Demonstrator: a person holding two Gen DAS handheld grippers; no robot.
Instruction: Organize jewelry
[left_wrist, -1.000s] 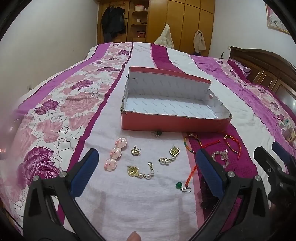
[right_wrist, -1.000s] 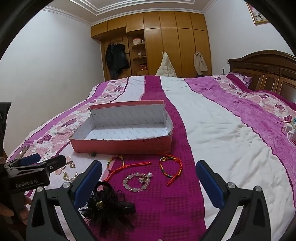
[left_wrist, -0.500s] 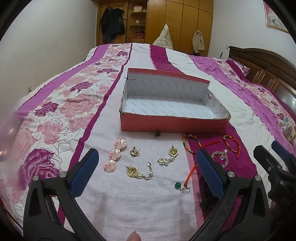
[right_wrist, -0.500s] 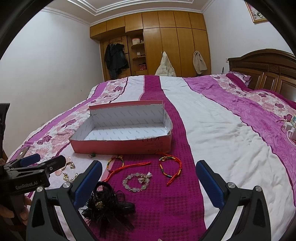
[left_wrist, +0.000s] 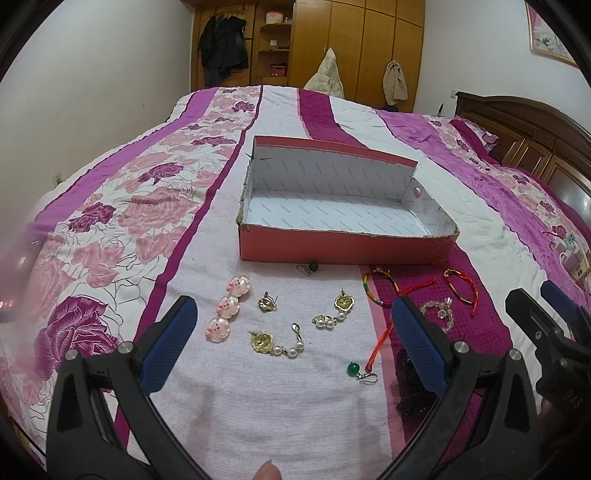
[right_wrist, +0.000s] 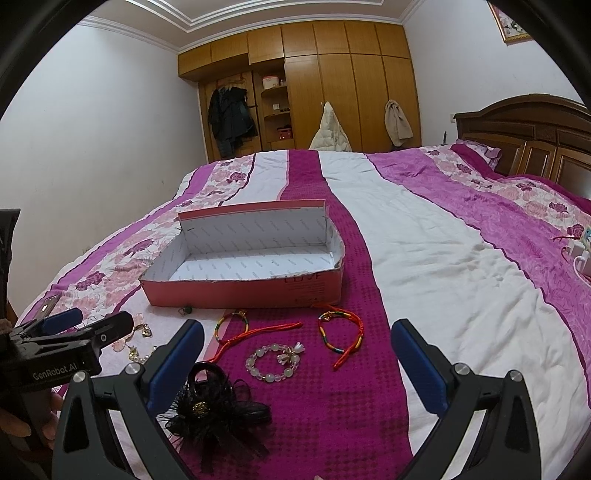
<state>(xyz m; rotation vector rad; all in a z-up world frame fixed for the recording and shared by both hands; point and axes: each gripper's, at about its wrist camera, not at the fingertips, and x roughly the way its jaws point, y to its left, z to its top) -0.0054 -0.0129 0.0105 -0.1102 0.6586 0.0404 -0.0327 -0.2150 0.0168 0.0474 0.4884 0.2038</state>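
Note:
An open red box (left_wrist: 343, 247) with a white inside stands on the bed; it also shows in the right wrist view (right_wrist: 243, 291). In front of it lie pink pig clips (left_wrist: 227, 306), gold pearl earrings (left_wrist: 279, 343), a green bead earring (left_wrist: 356, 371), woven red bracelets (right_wrist: 341, 330), a clear bead bracelet (right_wrist: 275, 362) and a black flower hair clip (right_wrist: 214, 406). My left gripper (left_wrist: 291, 343) is open and empty above the earrings. My right gripper (right_wrist: 295, 362) is open and empty above the bead bracelet.
The bed has a pink, purple and white floral cover (right_wrist: 424, 258). A wooden headboard (right_wrist: 524, 136) is at the right and a wardrobe (right_wrist: 332, 81) at the back. White plugs (right_wrist: 580, 254) lie at the bed's right edge.
Both views have shifted slightly, with the box and jewelry a bit lower in the left wrist view. Both grippers stay open and nothing on the bed has moved.

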